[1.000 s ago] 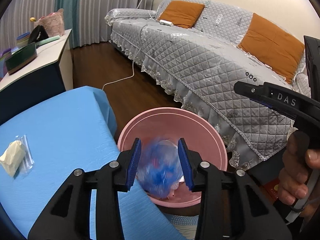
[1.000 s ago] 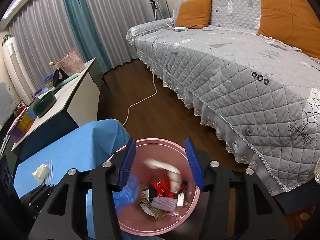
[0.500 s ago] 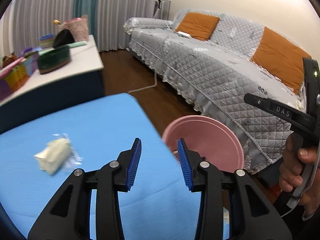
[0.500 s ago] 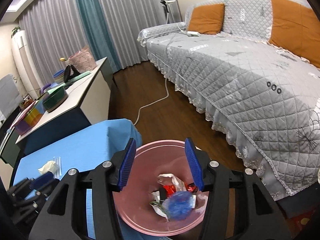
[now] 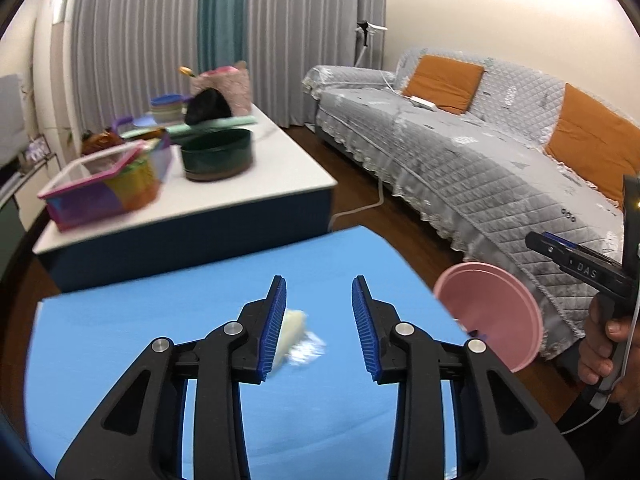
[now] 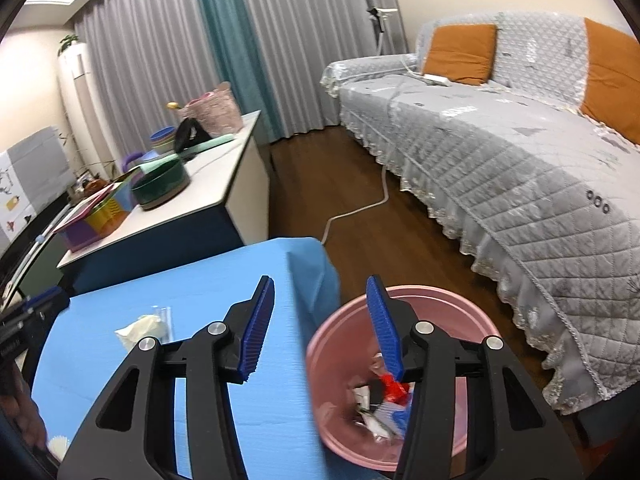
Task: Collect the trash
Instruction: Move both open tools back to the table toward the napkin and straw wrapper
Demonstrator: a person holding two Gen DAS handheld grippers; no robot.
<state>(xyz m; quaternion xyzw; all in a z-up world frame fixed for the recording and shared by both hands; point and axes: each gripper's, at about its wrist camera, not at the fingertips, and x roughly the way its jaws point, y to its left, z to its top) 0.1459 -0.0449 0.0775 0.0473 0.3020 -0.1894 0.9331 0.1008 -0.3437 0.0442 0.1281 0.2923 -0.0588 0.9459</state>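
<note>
Closing, left gripper (image 5: pixel 319 316) jaws part-open over crumpled tissue (image 5: pixel 294 330), nothing gripped; right gripper (image 6: pixel 322 326) closing, part-open, empty, beside pink bin (image 6: pixel 340 332).

I see a blue tabletop (image 5: pixel 168 360) with a crumpled cream tissue (image 6: pixel 140 330) lying on it, a clear plastic wrapper (image 6: pixel 168 320) touching its side. Beyond it stands a second, white tabletop (image 5: pixel 240 188) carrying a dark green round tin (image 5: pixel 218 154), a multicoloured box (image 5: pixel 108 188), a pink basket (image 5: pixel 224 86) and stacked bowls (image 5: pixel 168 106). On the wooden floor (image 6: pixel 352 200) I see a pink bin (image 6: pixel 400 392) just beside the blue tabletop and a white cable (image 6: pixel 360 210).
</note>
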